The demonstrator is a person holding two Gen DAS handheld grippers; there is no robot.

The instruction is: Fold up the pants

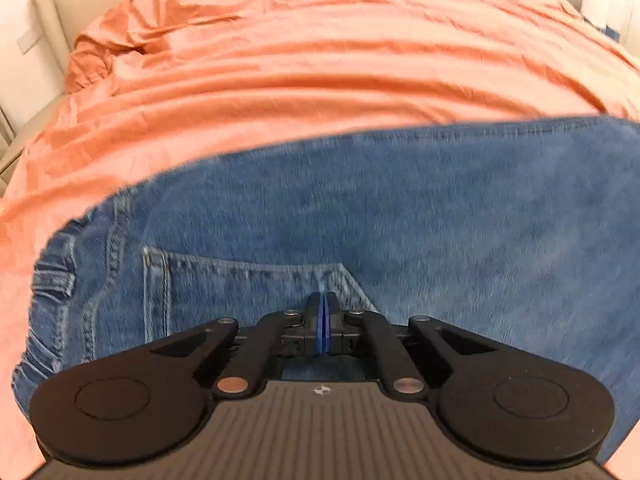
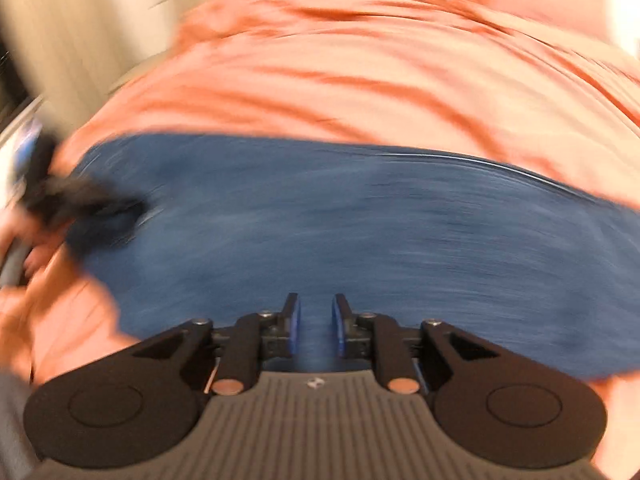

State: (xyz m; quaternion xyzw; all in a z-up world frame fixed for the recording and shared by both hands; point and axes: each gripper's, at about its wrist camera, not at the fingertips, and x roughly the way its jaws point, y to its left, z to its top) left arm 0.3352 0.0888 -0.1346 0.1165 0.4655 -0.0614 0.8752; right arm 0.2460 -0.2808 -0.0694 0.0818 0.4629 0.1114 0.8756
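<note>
Left wrist: left gripper (image 1: 322,300) clenched empty over jeans (image 1: 400,216) — right gripper (image 2: 316,312) released.

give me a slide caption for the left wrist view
Left tongs shut above the back pocket of blue denim jeans spread on a wrinkled orange bedsheet.

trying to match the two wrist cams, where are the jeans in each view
Left wrist: the jeans fill the lower half, back pocket just ahead of the shut fingers.
Right wrist: the jeans form a blurred blue band across the middle; no pocket can be made out.
Shared landmark: the orange bedspread beyond the jeans' far edge.
</note>
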